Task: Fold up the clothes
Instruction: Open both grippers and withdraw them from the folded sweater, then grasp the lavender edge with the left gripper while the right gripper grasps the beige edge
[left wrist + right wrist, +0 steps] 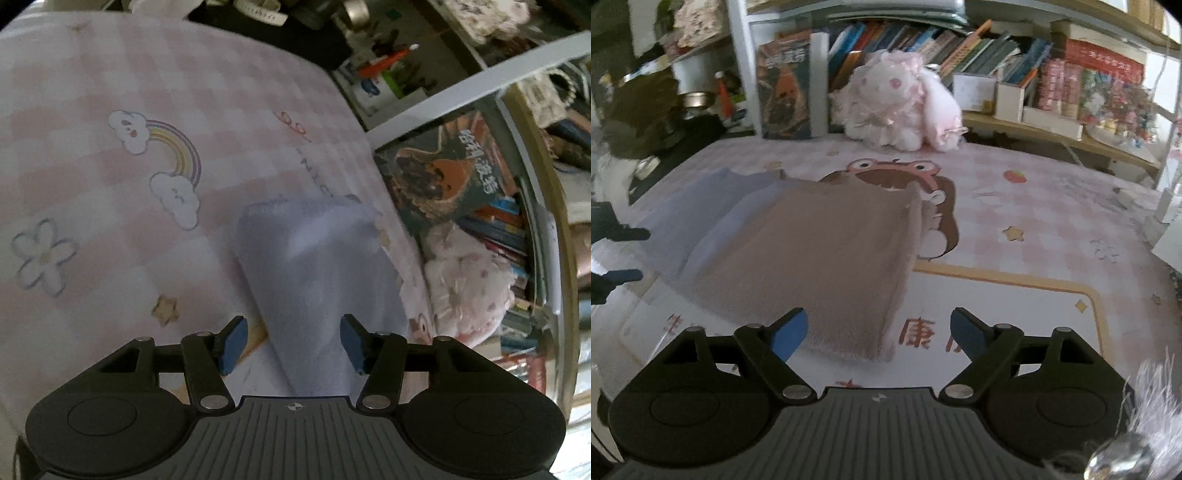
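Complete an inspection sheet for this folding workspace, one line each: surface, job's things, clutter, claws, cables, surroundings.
Surface: pink checked cartoon-print mat, flat.
Job's things: folded brown fleece cloth lying on a folded pale blue cloth; from the left view only the blue cloth shows.
Clutter: pink-and-white plush toy at the mat's far edge.
Claws: left claw open, empty; right claw open, empty.
Cables: nothing seen.
Surroundings: crowded wooden bookshelf behind the mat.

Bare table [1015, 258] lies to the right of the folded cloth [820, 266]. Along the far edge, a plush toy [897, 103] and bookshelf [1052, 129] block the way.
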Demonstrator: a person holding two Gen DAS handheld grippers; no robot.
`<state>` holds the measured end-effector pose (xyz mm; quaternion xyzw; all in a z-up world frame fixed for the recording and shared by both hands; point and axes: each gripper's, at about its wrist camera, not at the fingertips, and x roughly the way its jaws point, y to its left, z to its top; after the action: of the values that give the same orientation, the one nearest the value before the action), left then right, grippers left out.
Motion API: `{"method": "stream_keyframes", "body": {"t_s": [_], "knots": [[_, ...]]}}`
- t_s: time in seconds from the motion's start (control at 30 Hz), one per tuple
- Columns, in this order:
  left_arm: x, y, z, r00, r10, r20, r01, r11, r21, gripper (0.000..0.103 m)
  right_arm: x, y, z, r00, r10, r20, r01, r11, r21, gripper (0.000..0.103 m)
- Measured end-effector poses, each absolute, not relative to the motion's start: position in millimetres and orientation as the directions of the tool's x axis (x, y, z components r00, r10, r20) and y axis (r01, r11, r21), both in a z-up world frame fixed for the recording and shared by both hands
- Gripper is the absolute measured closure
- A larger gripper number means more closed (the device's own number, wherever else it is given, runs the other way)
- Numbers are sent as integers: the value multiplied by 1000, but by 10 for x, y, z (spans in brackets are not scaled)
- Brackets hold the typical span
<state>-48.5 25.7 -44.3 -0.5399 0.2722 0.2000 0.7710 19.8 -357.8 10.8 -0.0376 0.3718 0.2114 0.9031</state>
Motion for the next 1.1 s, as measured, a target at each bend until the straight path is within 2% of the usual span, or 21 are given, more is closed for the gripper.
{"method": "stream_keyframes", "body": {"t_s": [0.07, 0.17, 0.2, 0.23, 0.3, 0.33, 0.37, 0.47, 0.5, 0.67, 0.87, 1.0, 1.1], "knots": [[-418, 341, -480, 773, 6, -634, -608, 291, -739, 49, 250, -3553, 113, 650, 325, -687, -367, 926, 90, 22], [-339, 437, -522, 780, 1, -626, -609, 238, -757, 49, 351, -3526, 57, 633, 300, -713, -317, 941, 114, 39], [-315, 460, -529, 781, 1, -625, -609, 226, -760, 49, 391, -3517, 27, 622, 291, -727, -298, 947, 123, 49], [-292, 476, -534, 782, 3, -623, -608, 221, -762, 49, 429, -3511, -10, 608, 283, -742, -277, 951, 136, 55], [-247, 505, -546, 785, 9, -619, -606, 216, -766, 50, 475, -3508, -80, 583, 281, -763, -241, 956, 169, 61], [-223, 514, -550, 783, 14, -622, -610, 217, -763, 57, 480, -3502, -109, 573, 284, -769, -229, 956, 182, 64], [-194, 523, -557, 773, 21, -634, -622, 223, -751, 73, 481, -3489, -130, 565, 285, -774, -220, 957, 191, 65], [-129, 519, -514, 759, 23, -650, -631, 272, -727, 93, 459, -3419, -156, 561, 273, -781, -209, 960, 185, 66], [-112, 480, -418, 776, 27, -630, -601, 333, -726, 95, 453, -3396, -158, 563, 266, -782, -208, 962, 178, 66], [-16, 228, 73, 858, -12, -514, -371, 678, -634, 95, 429, -3340, -165, 570, 239, -786, -186, 969, 160, 66], [36, 564, -265, 782, -45, -622, -495, 563, -662, 91, 415, -3293, -160, 575, 215, -789, -165, 975, 146, 66], [61, 653, -421, 771, -86, -631, -501, 530, -684, 72, 401, -3284, -163, 576, 208, -791, -155, 977, 144, 66], [108, 664, -502, 768, -94, -634, -504, 522, -688, 68, 412, -3282, -156, 571, 204, -795, -151, 978, 142, 66]]}}
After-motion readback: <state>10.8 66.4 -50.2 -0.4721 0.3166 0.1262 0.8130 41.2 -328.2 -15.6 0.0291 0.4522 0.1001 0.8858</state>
